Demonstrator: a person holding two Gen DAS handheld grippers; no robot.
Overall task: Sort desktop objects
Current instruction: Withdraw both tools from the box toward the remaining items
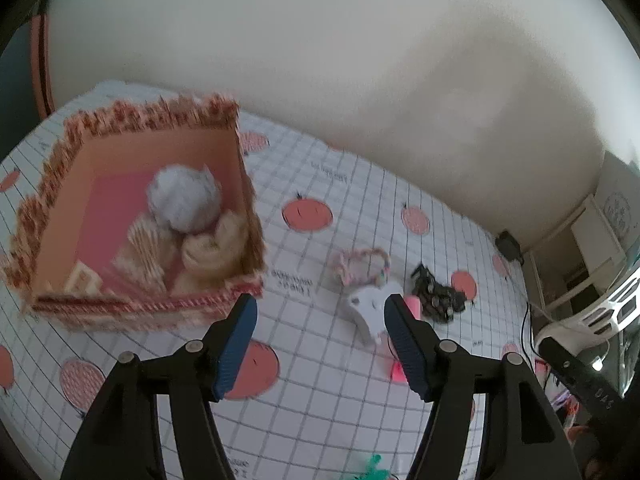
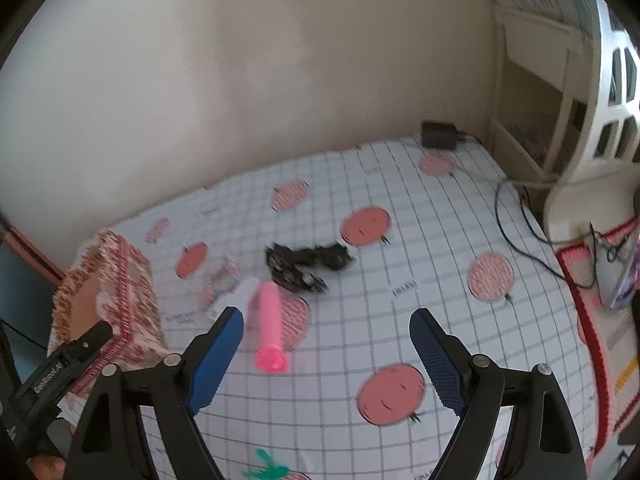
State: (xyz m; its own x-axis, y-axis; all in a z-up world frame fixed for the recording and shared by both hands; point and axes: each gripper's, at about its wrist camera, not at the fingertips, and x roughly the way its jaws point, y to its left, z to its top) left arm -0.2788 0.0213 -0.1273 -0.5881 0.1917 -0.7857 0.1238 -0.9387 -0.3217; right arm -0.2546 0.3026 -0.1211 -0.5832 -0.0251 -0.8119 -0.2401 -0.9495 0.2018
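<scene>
Desktop objects lie scattered on a checked tablecloth [image 2: 400, 240] printed with red fruit, and several are hard to read through motion blur. A white clip [image 1: 370, 312] sits just ahead of the left gripper [image 1: 320, 316], partly behind its right finger, so its full shape is cut off. A pink tube [image 2: 269, 320] shows clearly from the right wrist, lying just ahead of the right gripper [image 2: 326, 328] near its left finger; from the left wrist only slivers of it peek past the finger. A black tangled hair tie [image 2: 308, 266] lies beyond the tube, its details smeared. A pale braided loop [image 1: 360, 264] sits just past the clip.

To the left of the left gripper stands a patterned box [image 1: 52, 216] with a pink inside, holding a grey fluffy ball [image 1: 184, 198], a beige fuzzy piece [image 1: 216, 248] and a striped item [image 1: 146, 248]; their edges blur together.

Both grippers have jaws wide apart, holding nothing. A green item [image 2: 266, 468] at the lower edge is cut off.
</scene>
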